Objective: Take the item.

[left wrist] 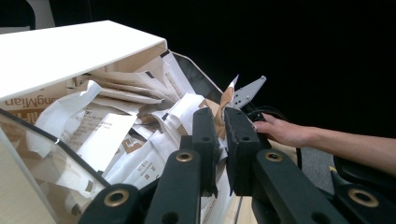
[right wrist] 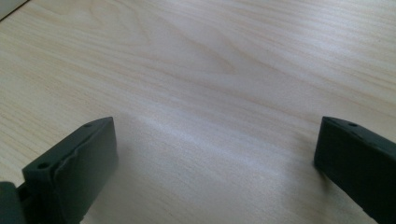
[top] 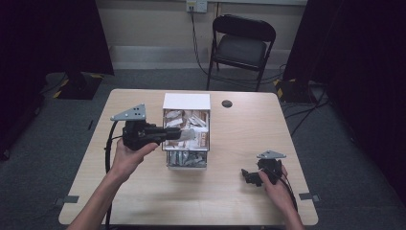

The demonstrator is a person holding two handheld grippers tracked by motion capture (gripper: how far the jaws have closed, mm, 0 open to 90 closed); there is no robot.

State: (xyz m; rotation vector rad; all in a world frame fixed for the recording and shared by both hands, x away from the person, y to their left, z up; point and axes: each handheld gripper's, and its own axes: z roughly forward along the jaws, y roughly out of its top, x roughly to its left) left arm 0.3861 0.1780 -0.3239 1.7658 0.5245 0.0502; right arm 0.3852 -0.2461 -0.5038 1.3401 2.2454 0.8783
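- Centre of the high view: a white box (top: 186, 101) stands on the table (top: 143, 191), its drawer (top: 186, 160) pulled out and crammed with sachets (top: 184, 120).
- Left gripper (top: 184, 134), left of centre, reaches level over the drawer; in its own view its jaws are pinched narrow on one brown-and-white sachet (left wrist: 223, 105) at the top of the heap.
- Right gripper (top: 249, 177), lower right, rests on the table well apart from the box, jaws wide with only bare wood between them.
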